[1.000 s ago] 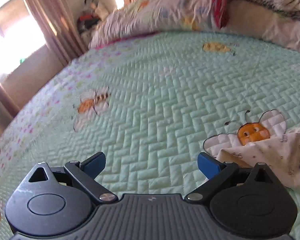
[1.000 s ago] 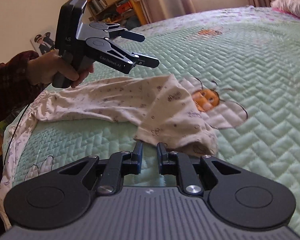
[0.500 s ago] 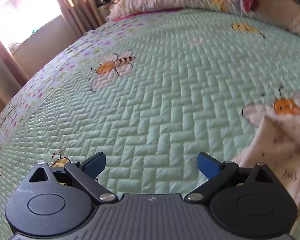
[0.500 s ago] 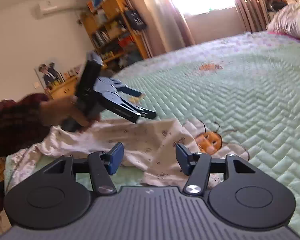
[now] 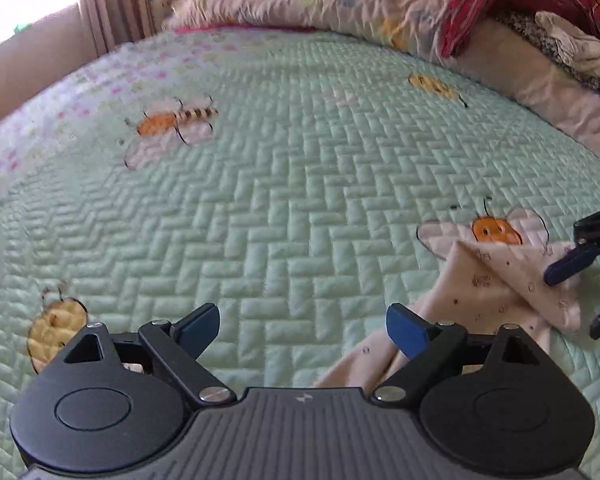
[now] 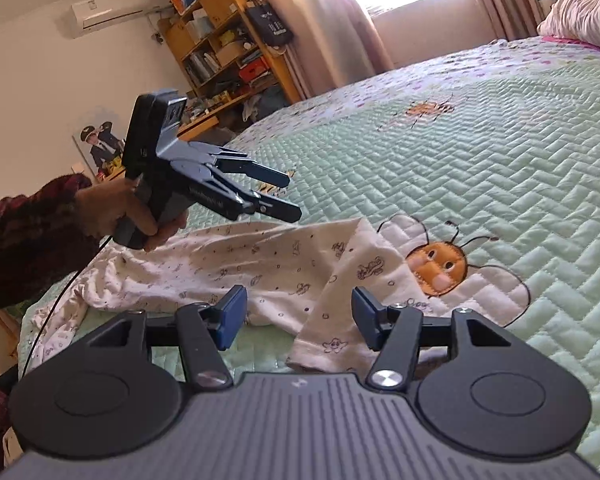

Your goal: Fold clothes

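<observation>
Soft printed cotton garment (image 6: 260,264) rumpled on herringbone-quilted bedspread (image 6: 480,184); left gripper (image 5: 302,326) jaws wide, empty; right gripper (image 6: 296,322) jaws parted, gripping nothing

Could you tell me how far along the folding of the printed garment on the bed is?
Done: one end of the printed garment already lies doubled over near the bee patch on the green quilt.
In hand: nothing is gripped; the right gripper has just been opening, its jaws apart around the folded corner, and the left gripper hovers open above the cloth.
Left: the long stretch is still loose and wrinkled.
</observation>
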`<state>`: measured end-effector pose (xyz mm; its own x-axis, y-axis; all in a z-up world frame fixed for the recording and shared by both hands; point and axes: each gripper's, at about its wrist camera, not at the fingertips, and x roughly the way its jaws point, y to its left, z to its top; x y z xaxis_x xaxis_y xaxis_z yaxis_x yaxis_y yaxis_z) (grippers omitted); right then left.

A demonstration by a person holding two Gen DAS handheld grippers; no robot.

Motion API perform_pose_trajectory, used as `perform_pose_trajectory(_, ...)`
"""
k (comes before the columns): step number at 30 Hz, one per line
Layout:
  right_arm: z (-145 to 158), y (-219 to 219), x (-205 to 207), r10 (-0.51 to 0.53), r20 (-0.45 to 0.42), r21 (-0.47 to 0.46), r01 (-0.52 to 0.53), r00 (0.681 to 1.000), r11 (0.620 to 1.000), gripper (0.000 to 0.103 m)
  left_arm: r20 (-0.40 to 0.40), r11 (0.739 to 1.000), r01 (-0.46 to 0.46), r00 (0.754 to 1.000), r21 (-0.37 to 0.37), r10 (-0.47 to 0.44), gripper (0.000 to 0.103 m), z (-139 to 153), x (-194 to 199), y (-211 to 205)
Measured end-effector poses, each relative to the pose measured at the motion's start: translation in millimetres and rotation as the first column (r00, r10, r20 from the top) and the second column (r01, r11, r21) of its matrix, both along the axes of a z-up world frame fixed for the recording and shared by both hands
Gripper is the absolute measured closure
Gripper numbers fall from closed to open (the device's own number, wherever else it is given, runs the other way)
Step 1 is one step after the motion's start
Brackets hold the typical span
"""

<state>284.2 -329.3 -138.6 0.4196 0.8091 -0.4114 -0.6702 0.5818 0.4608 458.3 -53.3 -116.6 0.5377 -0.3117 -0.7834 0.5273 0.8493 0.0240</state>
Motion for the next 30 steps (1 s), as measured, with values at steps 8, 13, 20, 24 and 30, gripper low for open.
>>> perform_pose_trajectory(8, -6, 4, 3, 0.01, -0.024, -0.026, -0.01, 1.0, 1.0, 0.043, -0.033, 0.993, 0.113, 0.993, 0.044, -0.111, 0.012, -11, -8, -13)
perform_pose_trajectory(13, -5, 3, 3, 0.009, -0.022, -0.02, -0.009, 1.0, 1.0, 0.042, -0.084, 0.986, 0.159, 0.984, 0.048, -0.155, 0.031, -17, -4, -20)
perform_pose_trajectory(20, 4, -4, -1, -0.037, 0.025, -0.005, 0.037, 0.999, 0.999, 0.037, 0.052, 0.978, 0.183, 0.981, 0.095, -0.189, 0.102, -4, -28, -35)
perform_pose_trajectory(24, 16, -29, -6, -0.24, 0.096, -0.018, 0.242, 0.966, 0.97, 0.031, 0.135, 1.0, -0.025, 0.991, 0.01, 0.023, 0.102, -3, -16, -14)
perform_pose_trajectory(30, 22, -10, -20, -0.153, 0.199, -0.129, 0.181, 0.968, 0.975, 0.031, 0.086, 1.0, -0.03, 0.996, 0.001, 0.03, 0.102, -16, -9, -16)
